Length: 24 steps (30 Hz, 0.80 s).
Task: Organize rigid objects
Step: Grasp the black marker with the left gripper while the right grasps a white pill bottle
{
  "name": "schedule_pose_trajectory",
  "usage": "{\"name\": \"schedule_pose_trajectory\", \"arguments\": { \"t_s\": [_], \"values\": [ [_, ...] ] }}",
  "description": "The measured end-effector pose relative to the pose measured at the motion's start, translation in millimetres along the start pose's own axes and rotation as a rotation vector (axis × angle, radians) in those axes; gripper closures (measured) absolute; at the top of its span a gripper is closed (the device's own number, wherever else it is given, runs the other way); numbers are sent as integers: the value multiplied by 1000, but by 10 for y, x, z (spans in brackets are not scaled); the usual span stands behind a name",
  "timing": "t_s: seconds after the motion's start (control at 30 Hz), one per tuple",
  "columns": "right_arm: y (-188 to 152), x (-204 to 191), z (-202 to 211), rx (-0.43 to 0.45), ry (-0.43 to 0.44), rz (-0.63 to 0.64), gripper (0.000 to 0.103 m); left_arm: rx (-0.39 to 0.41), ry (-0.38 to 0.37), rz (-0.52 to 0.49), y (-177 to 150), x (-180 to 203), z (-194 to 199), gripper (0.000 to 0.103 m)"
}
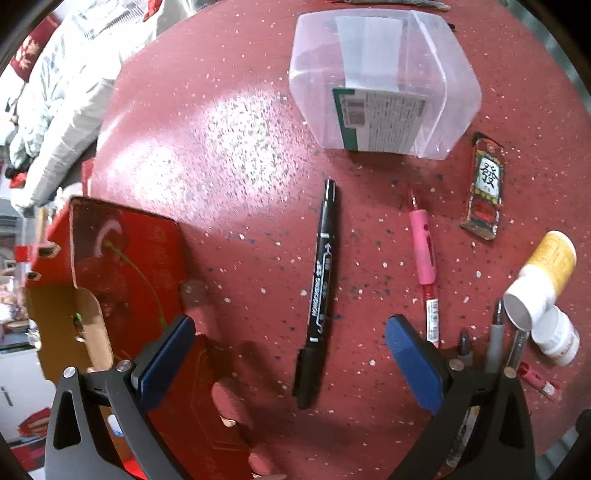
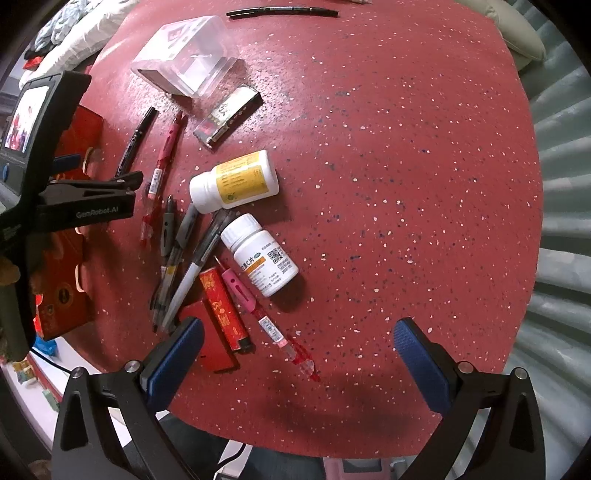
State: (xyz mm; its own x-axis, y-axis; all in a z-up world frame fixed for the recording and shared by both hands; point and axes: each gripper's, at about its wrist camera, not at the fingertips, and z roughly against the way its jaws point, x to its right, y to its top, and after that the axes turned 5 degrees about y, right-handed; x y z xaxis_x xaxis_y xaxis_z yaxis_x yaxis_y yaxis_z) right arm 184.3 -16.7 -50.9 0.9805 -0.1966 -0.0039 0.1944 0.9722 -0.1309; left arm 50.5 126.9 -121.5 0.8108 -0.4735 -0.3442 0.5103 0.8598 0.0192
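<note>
My left gripper [image 1: 290,345] is open and empty, its blue pads on either side of a black marker [image 1: 319,288] lying on the red table. A pink pen [image 1: 423,254] lies to its right. A clear plastic box [image 1: 384,81] lies tipped beyond them. My right gripper [image 2: 297,349] is open and empty above the table, right of a clutter: two white pill bottles [image 2: 236,181] [image 2: 260,254], another pink pen [image 2: 258,306], a red lighter [image 2: 223,310], several grey pens [image 2: 181,251]. The left gripper body [image 2: 74,206] shows at the left.
A red cardboard gift box [image 1: 122,266] stands at the table's left edge. A small card packet [image 1: 485,184] lies right of the clear box. Another black marker [image 2: 282,12] lies at the far edge. The right half of the table [image 2: 406,184] holds nothing.
</note>
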Motion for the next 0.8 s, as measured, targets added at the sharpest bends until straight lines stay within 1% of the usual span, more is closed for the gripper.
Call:
{"name": "schedule_pose_trajectory", "arguments": {
  "t_s": [0.03,0.1,0.17,0.23,0.27,0.33,0.4,0.47,0.5,0.53,0.63,0.67,0.8],
  "values": [
    [-16,8,-3,1,2,-1,0,19,34,-14,25,33,22,0],
    [-4,36,-8,0,7,-3,0,44,73,-46,49,86,42,0],
    [3,57,-19,-3,11,-8,0,50,70,-65,129,156,42,0],
    [7,67,-24,-4,7,-8,0,39,43,-53,201,166,-18,0],
    [5,70,-20,-4,7,-8,0,55,27,-37,234,137,-19,0],
    [12,85,-9,-1,8,-9,0,41,-26,-15,277,64,-51,0],
    [27,106,-20,2,13,-4,0,31,-89,-2,289,12,-68,0],
    [55,103,-52,4,10,13,0,27,-134,2,284,-41,-130,0],
    [71,91,-79,5,4,27,0,19,-144,1,275,-48,-165,0],
    [96,79,-106,5,-1,44,0,32,-164,16,253,-77,-182,0],
    [171,8,-199,2,-15,94,0,-3,-275,69,203,-184,-305,0],
    [208,-23,-235,0,-16,115,0,0,-282,84,139,-195,-285,0],
    [331,-160,-364,-16,-36,199,0,18,-280,69,135,-206,-306,0]
  ]
}}
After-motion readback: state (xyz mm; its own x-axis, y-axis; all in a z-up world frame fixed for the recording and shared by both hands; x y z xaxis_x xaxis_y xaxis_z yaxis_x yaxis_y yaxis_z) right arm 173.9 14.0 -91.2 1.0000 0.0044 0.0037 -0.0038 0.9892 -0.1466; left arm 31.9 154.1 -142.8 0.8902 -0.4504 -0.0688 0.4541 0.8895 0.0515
